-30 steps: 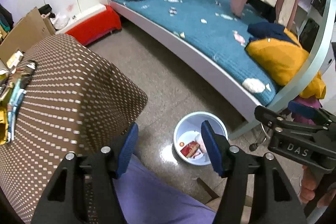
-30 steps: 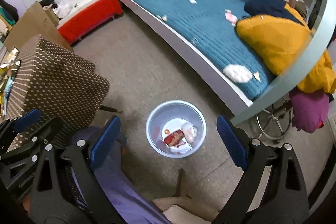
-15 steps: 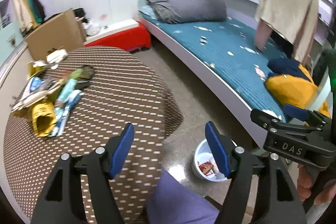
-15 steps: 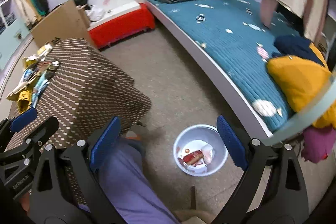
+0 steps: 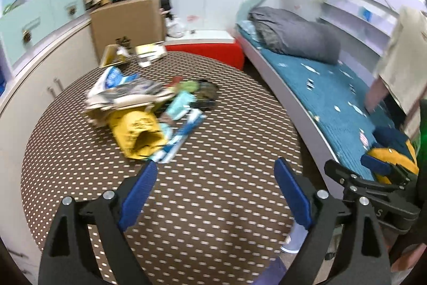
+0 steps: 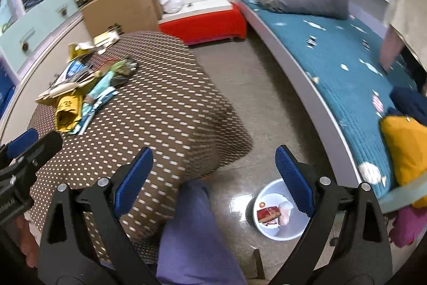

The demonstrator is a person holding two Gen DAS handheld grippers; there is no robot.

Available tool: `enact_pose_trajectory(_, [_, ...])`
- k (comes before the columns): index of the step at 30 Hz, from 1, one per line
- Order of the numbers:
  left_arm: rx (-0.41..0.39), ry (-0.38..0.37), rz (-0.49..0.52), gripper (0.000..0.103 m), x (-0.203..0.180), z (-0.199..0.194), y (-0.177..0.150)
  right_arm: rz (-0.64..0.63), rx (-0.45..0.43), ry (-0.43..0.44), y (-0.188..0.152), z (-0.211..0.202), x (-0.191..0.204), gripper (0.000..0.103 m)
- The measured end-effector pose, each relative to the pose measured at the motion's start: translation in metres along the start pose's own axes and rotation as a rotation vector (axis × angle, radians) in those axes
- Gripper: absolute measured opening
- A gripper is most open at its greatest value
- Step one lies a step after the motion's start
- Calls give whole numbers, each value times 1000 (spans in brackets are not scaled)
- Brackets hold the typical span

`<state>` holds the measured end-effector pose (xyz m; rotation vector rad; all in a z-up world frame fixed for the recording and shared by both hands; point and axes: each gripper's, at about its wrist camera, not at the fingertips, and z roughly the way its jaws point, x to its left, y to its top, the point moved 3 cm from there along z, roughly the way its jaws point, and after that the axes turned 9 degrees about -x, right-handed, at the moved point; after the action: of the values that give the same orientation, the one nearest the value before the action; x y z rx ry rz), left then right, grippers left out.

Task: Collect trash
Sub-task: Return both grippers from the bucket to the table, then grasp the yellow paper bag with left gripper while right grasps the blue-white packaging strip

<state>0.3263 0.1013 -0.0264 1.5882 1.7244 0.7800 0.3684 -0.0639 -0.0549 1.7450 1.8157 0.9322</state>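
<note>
Left wrist view: the wrapper pile lies on the dotted tablecloth, ahead of the left gripper, jaws spread and empty, likely ready to grasp; right gripper equally spread above the basin holding collected trash

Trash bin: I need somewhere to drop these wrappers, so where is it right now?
In the right wrist view, the trash bin sits on the floor at lower right, between the dotted table and the bed.
</note>
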Motion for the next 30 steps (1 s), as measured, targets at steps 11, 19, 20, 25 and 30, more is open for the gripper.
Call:
enact_pose_trajectory(11, [44, 122, -124, 88, 75, 40, 7, -65, 54, 67, 19, 51, 64, 91])
enact_pose_trajectory(19, [89, 149, -188, 88, 100, 75, 13, -101, 91, 86, 32, 92, 92, 91])
enact_pose_trajectory(20, [98, 150, -200, 88, 101, 79, 13, -104, 92, 87, 33, 95, 94, 91])
enact_pose_trajectory(25, [129, 165, -250, 88, 110, 95, 11, -116, 95, 86, 38, 108, 103, 91])
enact_pose_trajectory(30, [136, 112, -273, 60, 114, 100, 10, -122, 109, 86, 35, 111, 108, 91])
